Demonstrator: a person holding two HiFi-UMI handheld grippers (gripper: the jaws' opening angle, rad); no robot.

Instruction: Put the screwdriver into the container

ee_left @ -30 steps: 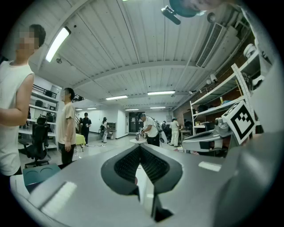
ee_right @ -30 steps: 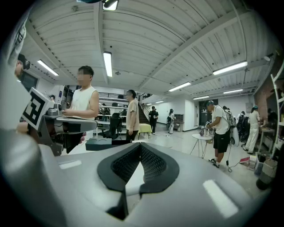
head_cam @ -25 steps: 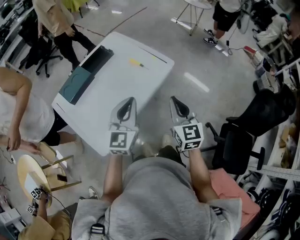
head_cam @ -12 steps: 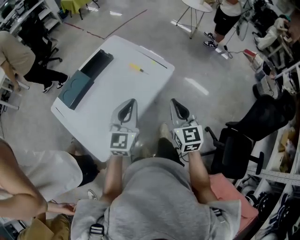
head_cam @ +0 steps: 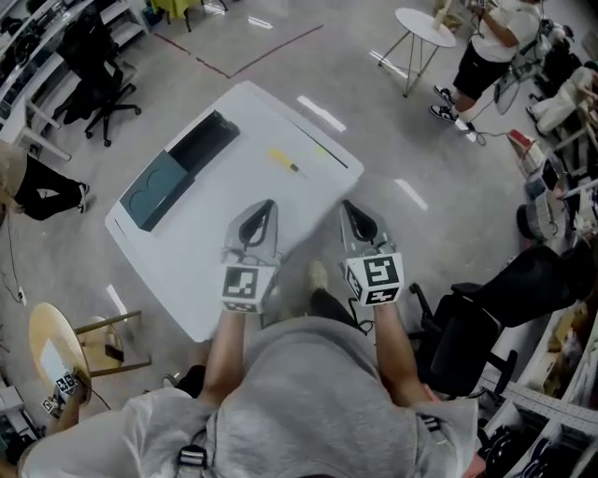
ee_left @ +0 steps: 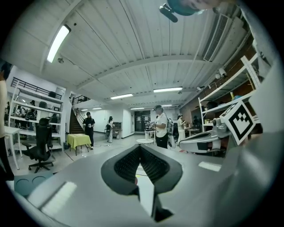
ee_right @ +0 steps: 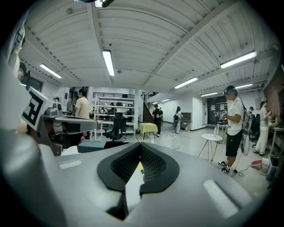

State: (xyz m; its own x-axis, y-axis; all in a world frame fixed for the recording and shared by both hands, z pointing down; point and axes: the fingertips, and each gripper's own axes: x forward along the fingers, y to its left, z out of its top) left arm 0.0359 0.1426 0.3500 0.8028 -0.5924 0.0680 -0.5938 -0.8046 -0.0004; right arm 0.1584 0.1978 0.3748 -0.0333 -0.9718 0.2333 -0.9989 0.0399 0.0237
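Observation:
A yellow-handled screwdriver (head_cam: 283, 161) lies on the white table (head_cam: 215, 252), toward its far side. The container (head_cam: 177, 168), a long box with a teal lid half and a dark open half, sits along the table's left edge. My left gripper (head_cam: 264, 204) and right gripper (head_cam: 348, 206) hover side by side over the table's near part, both shut and empty, well short of the screwdriver. In the right gripper view the screwdriver (ee_right: 140, 167) shows as a yellow sliver behind the shut jaws of my right gripper (ee_right: 140, 145). My left gripper (ee_left: 140, 147) sees a teal corner of the container (ee_left: 25, 183).
A round wooden stool (head_cam: 56, 350) stands at the lower left, a black office chair (head_cam: 105, 65) at the upper left, another black chair (head_cam: 472, 327) at my right. A small round white table (head_cam: 425, 26) and a standing person (head_cam: 491, 51) are beyond the table.
The view has swung, so the table sits a little higher and more to the right in the picture. The people at the left have mostly left the view. Both grippers keep their pose, still shut.

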